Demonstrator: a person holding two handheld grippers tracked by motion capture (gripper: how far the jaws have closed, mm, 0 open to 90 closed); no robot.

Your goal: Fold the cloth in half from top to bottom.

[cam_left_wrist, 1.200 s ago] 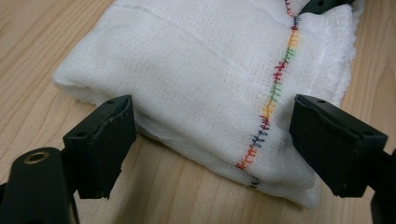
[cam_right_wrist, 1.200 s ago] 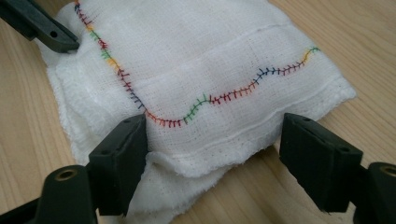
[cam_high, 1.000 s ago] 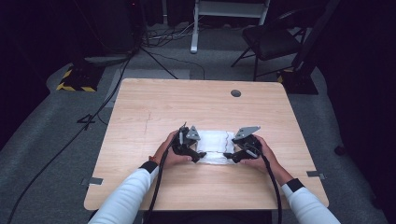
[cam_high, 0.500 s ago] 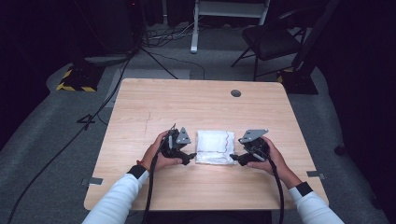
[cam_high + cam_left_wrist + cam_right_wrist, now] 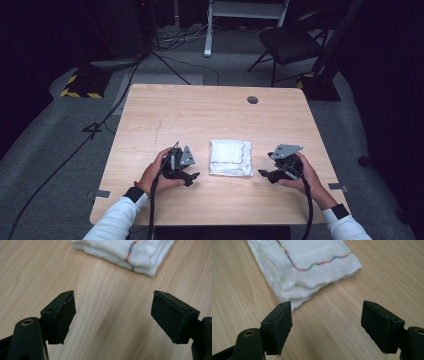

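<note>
A: Hands?
B: Both low over the tabletop (image 5: 210, 115), forearms coming in from the near edge. Left hand (image 5: 157, 172) grips the left tongs (image 5: 192, 176), tips aimed right toward the cloth (image 5: 230, 157). Right hand (image 5: 302, 172) grips the right tongs (image 5: 264, 174), tips aimed left at it. Mirror pose, one each side.

A: Tongs state?
B: Left tongs (image 5: 113, 315): jaws wide apart, bare wood between them. Right tongs (image 5: 327, 325): same, wide apart, nothing clamped.

A: Cloth?
B: Folded white square, flat on the tabletop between the two tongs, near-centre, toward the near edge. Touching neither. In the left gripper view the cloth (image 5: 125, 252) sits well ahead of the tips. In the right gripper view the cloth (image 5: 307, 267) is closer, its corner just beyond the left-hand jaw. Wavy multicolour stitching along the hem.

A: Surface, room?
B: Light wood, round grommet (image 5: 252, 100) at the far right. Grey carpet, dark room. Chair (image 5: 290, 45) and a white stand (image 5: 245, 20) behind, cables (image 5: 65, 160) on the floor, yellow-black striped block (image 5: 80, 87) at far left.
</note>
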